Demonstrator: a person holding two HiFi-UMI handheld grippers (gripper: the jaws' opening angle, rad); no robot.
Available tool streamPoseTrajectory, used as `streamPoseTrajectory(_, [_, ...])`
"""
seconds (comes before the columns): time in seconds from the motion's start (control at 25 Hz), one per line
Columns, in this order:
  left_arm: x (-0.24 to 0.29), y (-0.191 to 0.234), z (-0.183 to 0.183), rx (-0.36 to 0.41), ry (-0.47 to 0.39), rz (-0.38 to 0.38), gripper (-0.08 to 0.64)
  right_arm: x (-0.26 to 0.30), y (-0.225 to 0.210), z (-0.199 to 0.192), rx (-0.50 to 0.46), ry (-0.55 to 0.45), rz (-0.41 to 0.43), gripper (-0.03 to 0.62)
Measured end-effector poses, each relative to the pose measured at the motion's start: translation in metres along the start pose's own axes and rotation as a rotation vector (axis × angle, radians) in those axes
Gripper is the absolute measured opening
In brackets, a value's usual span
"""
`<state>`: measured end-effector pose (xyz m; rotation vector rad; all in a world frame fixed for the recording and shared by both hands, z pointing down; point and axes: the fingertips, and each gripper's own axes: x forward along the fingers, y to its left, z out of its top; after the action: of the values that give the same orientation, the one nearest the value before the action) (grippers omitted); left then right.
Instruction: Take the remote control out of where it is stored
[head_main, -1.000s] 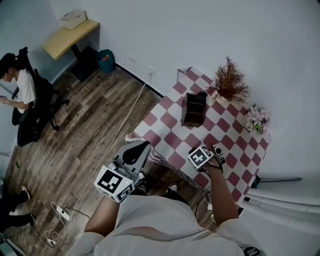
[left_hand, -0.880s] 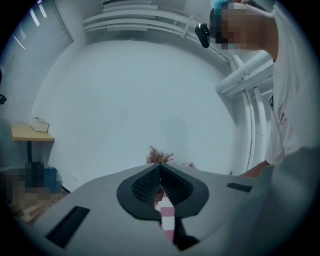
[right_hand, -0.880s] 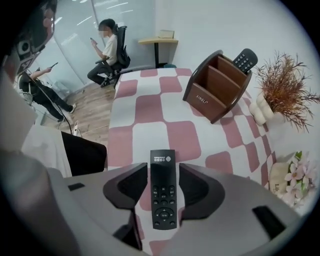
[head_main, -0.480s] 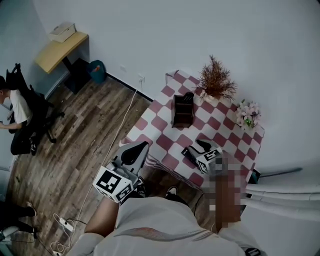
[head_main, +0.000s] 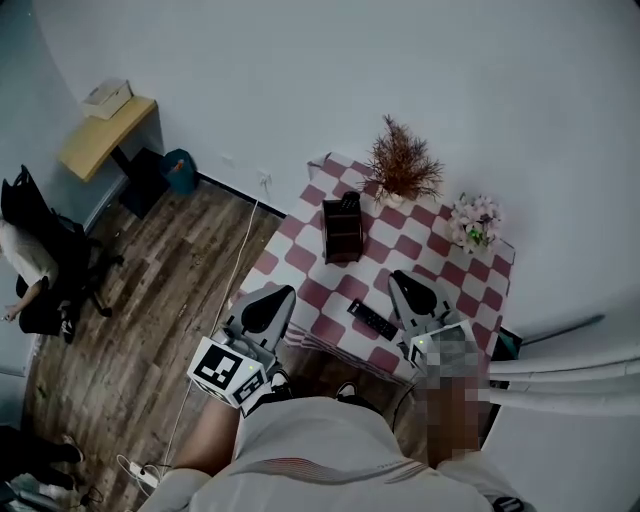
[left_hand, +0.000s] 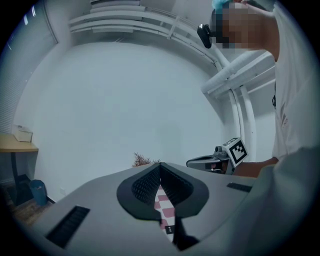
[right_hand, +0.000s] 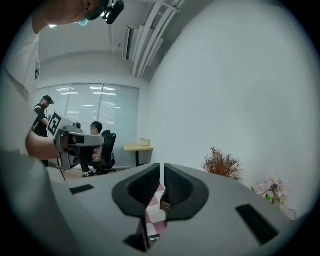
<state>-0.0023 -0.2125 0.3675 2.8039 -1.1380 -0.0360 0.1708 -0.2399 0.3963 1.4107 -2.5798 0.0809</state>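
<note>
Head view: remote control (head_main: 372, 320) is out of the holder (head_main: 343, 228) and lies flat on the checkered table (head_main: 300, 262), close to the near edge. My guess at the risk is that a clumsy nudge would slide it off. Its long axis runs diagonally, far end toward the holder, near end toward my right gripper (head_main: 404, 278). That one's jaws have just been closing, nearly together on nothing. My left gripper (head_main: 280, 293) is pinched together and empty too.
</note>
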Motion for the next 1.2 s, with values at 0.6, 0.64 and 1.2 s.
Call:
streamPoseTrajectory(0.6, [0.0,-0.017,0.017,0.048,-0.037,0.005,0.008,-0.026,0.004,0.031,0.052,-0.157,-0.005,0.026])
streamPoseTrajectory(0.64, [0.0,-0.017,0.017,0.046,-0.039,0.008,0.008,-0.025,0.005,0.031,0.055,-0.154,-0.005,0.026])
streamPoseTrajectory(1.2, [-0.005,-0.015,0.012,0.034,-0.037,0.028,0.008,-0.022,0.005,0.022,0.063,-0.113,-0.014,0.026])
